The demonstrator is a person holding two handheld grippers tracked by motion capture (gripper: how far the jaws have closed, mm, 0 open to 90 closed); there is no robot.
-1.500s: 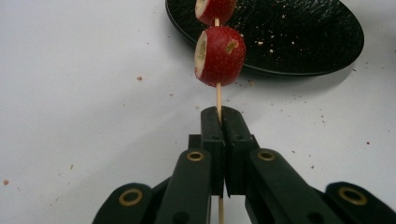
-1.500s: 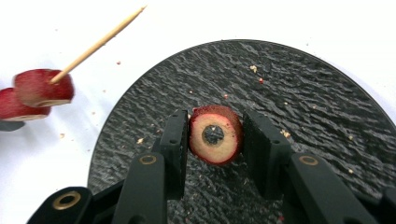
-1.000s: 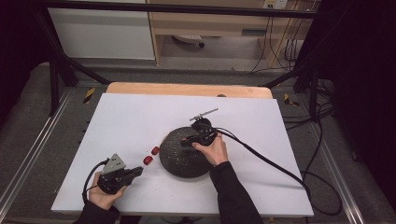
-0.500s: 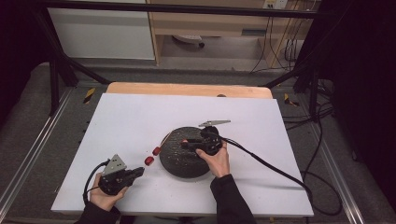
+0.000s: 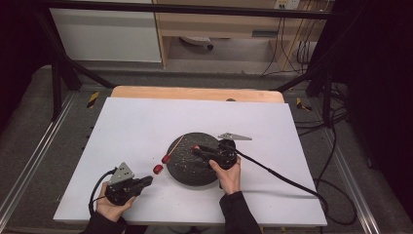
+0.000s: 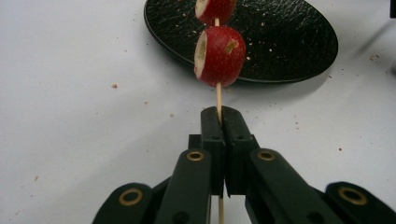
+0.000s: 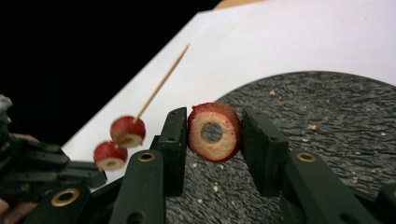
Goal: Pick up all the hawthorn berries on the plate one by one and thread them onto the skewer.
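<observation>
Jaws of the left gripper are pinched tight on a thin wooden skewer near the table's near left corner; two red cored fruit pieces are threaded on it, its tip slanting over the left rim of the black round plate. Over that plate, the right gripper clamps a third cored red fruit slice by its sides, hole facing the camera. The white table carries scattered crumbs.

A white table with a wooden far edge — grey floor, pale cabinet beyond.
</observation>
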